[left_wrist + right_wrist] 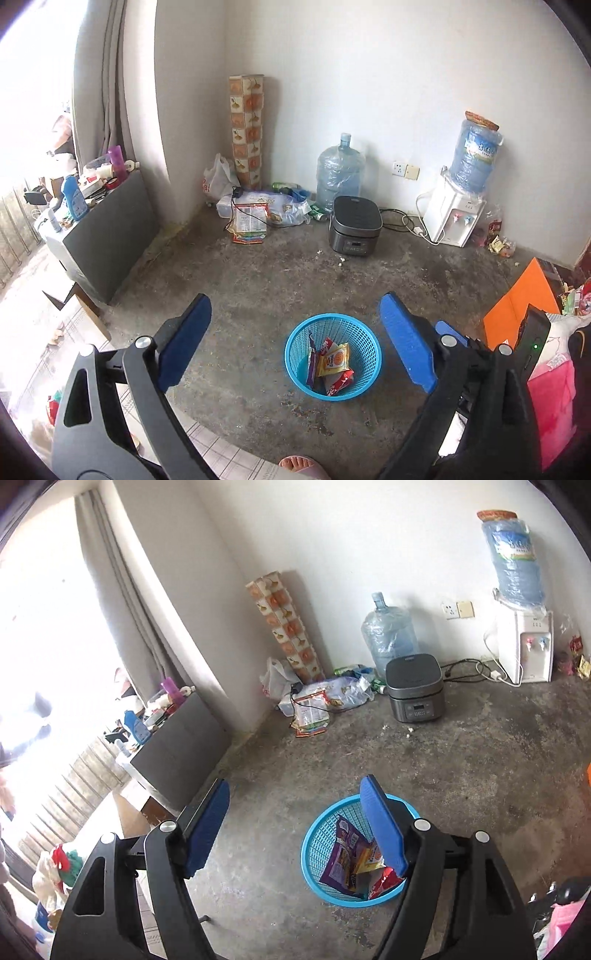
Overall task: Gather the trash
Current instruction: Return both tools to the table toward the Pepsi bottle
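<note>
A round blue mesh wastebasket (332, 356) stood on the bare concrete floor (258, 280), holding several crumpled snack wrappers (334, 360), among them a yellow packet, a purple one and a red-and-white one; the left gripper (295, 339) hung above it with its blue-padded jaws spread wide and nothing between them, the basket showing in the gap; the right gripper (306, 834) was likewise wide apart and empty, its right-hand pad overlapping the basket's rim in the right wrist view. Beyond the basket, well apart from it, a dark grey rice cooker (355, 229) sat on the floor near the white wall; just behind it stood a large clear water jug (340, 171); further right, a white water dispenser (452, 216) carried an upturned blue bottle; in the corner rose a tall patterned box (248, 131), with a white plastic bag (218, 181) and loose packets (249, 223) at its foot; a person's toes in a pink slipper (299, 467) showed at the bottom edge.
</note>
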`<state>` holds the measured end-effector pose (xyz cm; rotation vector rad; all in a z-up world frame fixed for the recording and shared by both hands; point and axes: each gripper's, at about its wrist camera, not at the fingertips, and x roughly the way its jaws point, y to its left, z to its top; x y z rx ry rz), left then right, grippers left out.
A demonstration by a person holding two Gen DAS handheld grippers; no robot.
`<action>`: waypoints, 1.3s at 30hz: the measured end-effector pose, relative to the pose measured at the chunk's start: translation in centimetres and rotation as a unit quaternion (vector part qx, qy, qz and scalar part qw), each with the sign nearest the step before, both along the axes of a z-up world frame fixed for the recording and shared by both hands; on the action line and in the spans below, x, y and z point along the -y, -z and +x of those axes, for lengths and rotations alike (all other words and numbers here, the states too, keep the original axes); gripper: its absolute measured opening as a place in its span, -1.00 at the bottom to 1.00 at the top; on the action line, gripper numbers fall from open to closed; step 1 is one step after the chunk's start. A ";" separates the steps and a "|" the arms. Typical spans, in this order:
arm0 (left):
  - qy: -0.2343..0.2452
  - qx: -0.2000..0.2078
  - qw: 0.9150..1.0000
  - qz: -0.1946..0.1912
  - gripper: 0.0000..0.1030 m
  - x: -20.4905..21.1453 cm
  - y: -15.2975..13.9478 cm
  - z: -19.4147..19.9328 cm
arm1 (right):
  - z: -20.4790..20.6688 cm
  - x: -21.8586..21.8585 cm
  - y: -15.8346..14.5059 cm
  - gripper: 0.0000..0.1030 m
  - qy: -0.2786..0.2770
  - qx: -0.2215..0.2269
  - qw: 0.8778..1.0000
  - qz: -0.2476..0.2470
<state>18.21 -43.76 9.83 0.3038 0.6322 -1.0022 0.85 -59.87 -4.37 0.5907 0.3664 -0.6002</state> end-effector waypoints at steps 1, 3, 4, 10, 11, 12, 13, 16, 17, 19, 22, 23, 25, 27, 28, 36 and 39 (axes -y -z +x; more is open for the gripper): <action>-0.009 0.003 1.000 -0.009 0.73 -2.0 -0.8 -0.2 | 0.1 -1.3 -1.1 0.57 -0.010 0.000 1.000 -0.021; -0.029 0.004 0.999 -0.026 0.75 -5.9 -2.1 -0.5 | 0.2 -3.7 -3.1 0.75 -0.034 0.005 0.998 -0.060; -0.040 0.006 0.999 -0.032 0.76 -7.8 -2.6 -0.7 | 0.2 -4.9 -4.1 0.80 -0.042 0.009 0.996 -0.077; -0.133 0.038 0.989 -0.058 0.77 -18.7 -4.2 -1.6 | 1.4 -11.3 -7.9 0.87 -0.116 0.020 0.984 -0.134; -0.147 0.041 0.986 -0.061 0.77 -20.3 -4.2 -1.8 | 1.5 -12.2 -8.3 0.87 -0.131 0.024 0.981 -0.138; -0.159 0.043 0.984 -0.063 0.77 -22.0 -4.2 -2.0 | 1.6 -13.1 -8.7 0.87 -0.143 0.027 0.979 -0.141; -0.170 0.045 0.982 -0.064 0.77 -23.4 -4.2 -2.2 | 1.8 -13.9 -9.0 0.87 -0.156 0.031 0.977 -0.140; -0.204 0.043 0.976 -0.067 0.77 -27.4 -3.8 -2.6 | 2.3 -16.6 -9.6 0.87 -0.202 0.041 0.971 -0.123; -0.215 0.037 0.974 -0.069 0.77 -28.9 -3.7 -2.7 | 2.5 -17.3 -9.7 0.87 -0.217 0.043 0.968 -0.115; -0.232 0.022 0.970 -0.075 0.77 -31.4 -3.1 -2.8 | 2.9 -19.2 -9.8 0.87 -0.246 0.045 0.963 -0.100; -0.259 0.014 0.963 -0.076 0.77 -34.5 -2.3 -3.0 | 3.6 -21.3 -9.7 0.87 -0.287 0.041 0.954 -0.083; -0.267 0.012 0.961 -0.076 0.77 -35.4 -2.0 -3.1 | 3.9 -22.0 -9.7 0.87 -0.297 0.038 0.951 -0.080; -0.281 0.008 0.956 -0.081 0.77 -37.2 -1.7 -3.4 | 4.3 -23.4 -9.8 0.87 -0.316 0.034 0.945 -0.075; -0.294 0.006 0.952 -0.085 0.77 -38.9 -1.5 -3.5 | 4.5 -24.3 -9.8 0.87 -0.333 0.030 0.940 -0.068; -0.302 0.006 0.949 -0.087 0.77 -39.6 -1.4 -3.4 | 4.7 -24.5 -9.8 0.87 -0.340 0.028 0.938 -0.064; -0.365 -0.003 0.925 -0.103 0.77 -45.7 -0.7 -3.9 | 5.6 -25.8 -9.4 0.87 -0.374 0.018 0.927 -0.023; -0.383 -0.009 0.917 -0.108 0.77 -47.7 -0.2 -4.3 | 6.2 -27.0 -9.3 0.79 -0.393 0.014 0.919 -0.010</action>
